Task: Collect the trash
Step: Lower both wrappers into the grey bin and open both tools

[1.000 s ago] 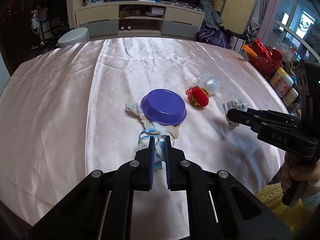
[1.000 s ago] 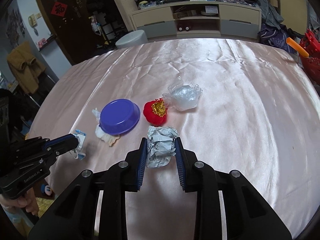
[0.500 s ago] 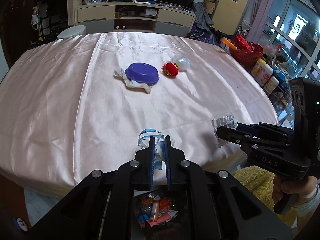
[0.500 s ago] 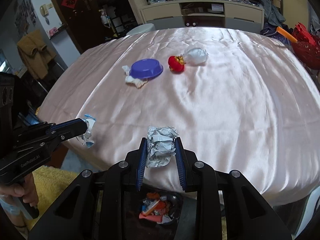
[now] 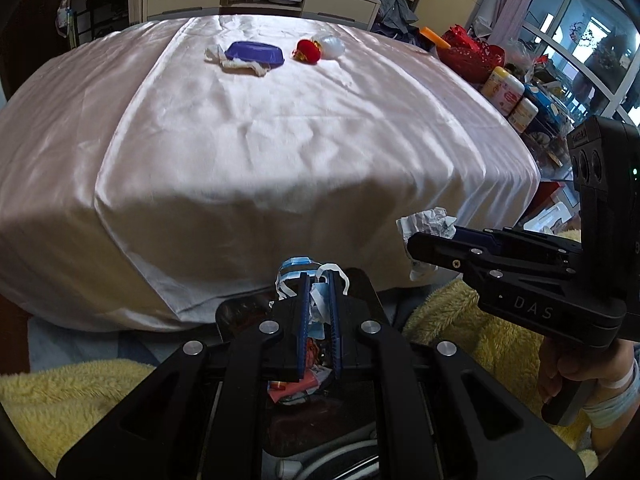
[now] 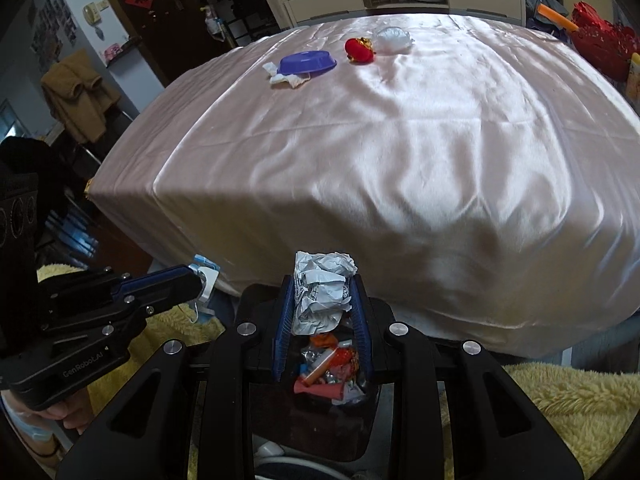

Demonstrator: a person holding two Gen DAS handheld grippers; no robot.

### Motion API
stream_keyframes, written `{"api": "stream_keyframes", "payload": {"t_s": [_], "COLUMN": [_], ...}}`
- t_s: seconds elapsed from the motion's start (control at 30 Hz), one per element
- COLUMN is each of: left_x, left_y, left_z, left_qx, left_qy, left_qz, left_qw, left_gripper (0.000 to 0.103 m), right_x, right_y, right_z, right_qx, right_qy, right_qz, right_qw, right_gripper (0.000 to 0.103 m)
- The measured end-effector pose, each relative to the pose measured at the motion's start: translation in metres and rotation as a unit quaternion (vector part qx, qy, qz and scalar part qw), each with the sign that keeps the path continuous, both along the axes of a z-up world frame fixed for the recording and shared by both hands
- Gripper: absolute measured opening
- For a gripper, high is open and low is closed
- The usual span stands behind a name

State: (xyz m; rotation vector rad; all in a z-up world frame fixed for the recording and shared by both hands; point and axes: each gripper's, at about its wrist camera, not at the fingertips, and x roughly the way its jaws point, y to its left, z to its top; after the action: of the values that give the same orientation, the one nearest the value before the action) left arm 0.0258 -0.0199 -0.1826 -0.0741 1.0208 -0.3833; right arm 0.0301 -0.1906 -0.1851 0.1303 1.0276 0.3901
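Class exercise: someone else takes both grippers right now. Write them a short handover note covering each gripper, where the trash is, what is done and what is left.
Left gripper: shut on a blue and white face mask, above the trash bin.
Right gripper: shut on a crumpled paper ball, also over the bin.
Bin: on the floor by the table edge, wrappers already inside.
Done: both pieces carried off the table.
Left: release both; then the tissue under the purple bowl, the red ornament and the clear plastic wad at the far side.
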Motion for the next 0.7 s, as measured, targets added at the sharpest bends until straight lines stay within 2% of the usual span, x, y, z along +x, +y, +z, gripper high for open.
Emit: {"api": "stream_keyframes", "payload": {"t_s": [0.37,0.57,0.7], "left_x": [-0.021,-0.021,-0.021], "left_y": [0.006,0.008,0.006], "left_z": [-0.053,-0.063,-0.068], "left_qx": [-0.007,0.003,0.011], "left_qy": [0.053,0.061,0.07], "left_qz": [0.001,0.003,-0.006], "left_qw": [0.9986,0.9981,0.9975], "left_gripper": [0.008,0.008,0.009], "right_x": [-0.013,-0.007,-0.009], "right_y": [0.018,0.015,0.019], "right_z": [-0.043,-0.064,-0.07], "right_qx": [-0.025,-0.033,-0.037], "right_qy": [0.044,0.081,0.09], "right_qz": [0.028,0.021,0.027], "right_qw": [0.998,0.996,0.995], "right_gripper": [0.029,0.029,0.031]}}
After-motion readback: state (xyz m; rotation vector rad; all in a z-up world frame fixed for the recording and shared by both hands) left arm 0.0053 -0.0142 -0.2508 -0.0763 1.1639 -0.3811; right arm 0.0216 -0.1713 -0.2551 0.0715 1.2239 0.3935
